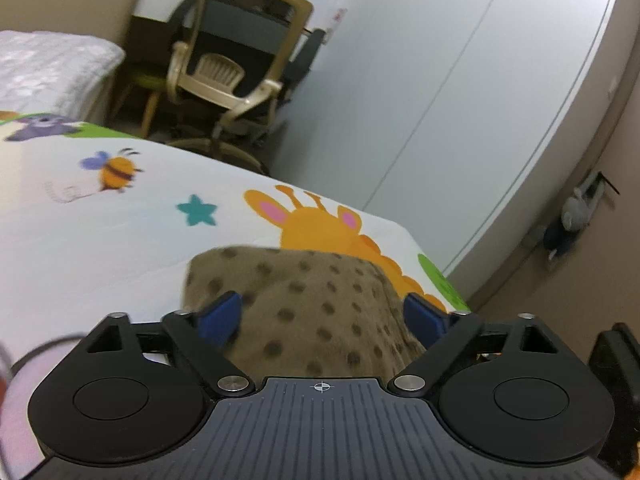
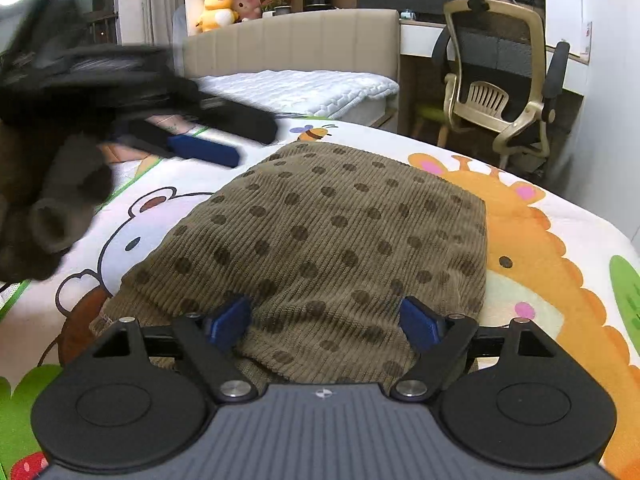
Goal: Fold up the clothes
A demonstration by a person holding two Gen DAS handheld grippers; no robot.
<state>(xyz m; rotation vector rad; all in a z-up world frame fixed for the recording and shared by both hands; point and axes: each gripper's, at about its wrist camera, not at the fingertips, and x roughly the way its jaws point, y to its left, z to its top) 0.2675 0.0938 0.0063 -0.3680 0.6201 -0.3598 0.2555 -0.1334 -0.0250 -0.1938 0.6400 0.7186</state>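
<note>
A brown corduroy garment with dark dots (image 2: 332, 240) lies folded on a cartoon-print sheet (image 2: 540, 248). My right gripper (image 2: 326, 322) is open just above the garment's near edge, its blue pads on either side of the cloth. My left gripper (image 1: 322, 316) is open too, over a corner of the same garment (image 1: 312, 304). In the right wrist view the left gripper (image 2: 208, 150) shows blurred at the upper left, above the garment's far left side.
The sheet (image 1: 100, 232) covers a low table or bed with an edge on the right. A beige office chair (image 2: 504, 92) stands behind, by a desk. A bed with a white quilt (image 2: 304, 88) and plush toys (image 2: 218, 8) is at the back. White wardrobe doors (image 1: 440, 80) are on the right.
</note>
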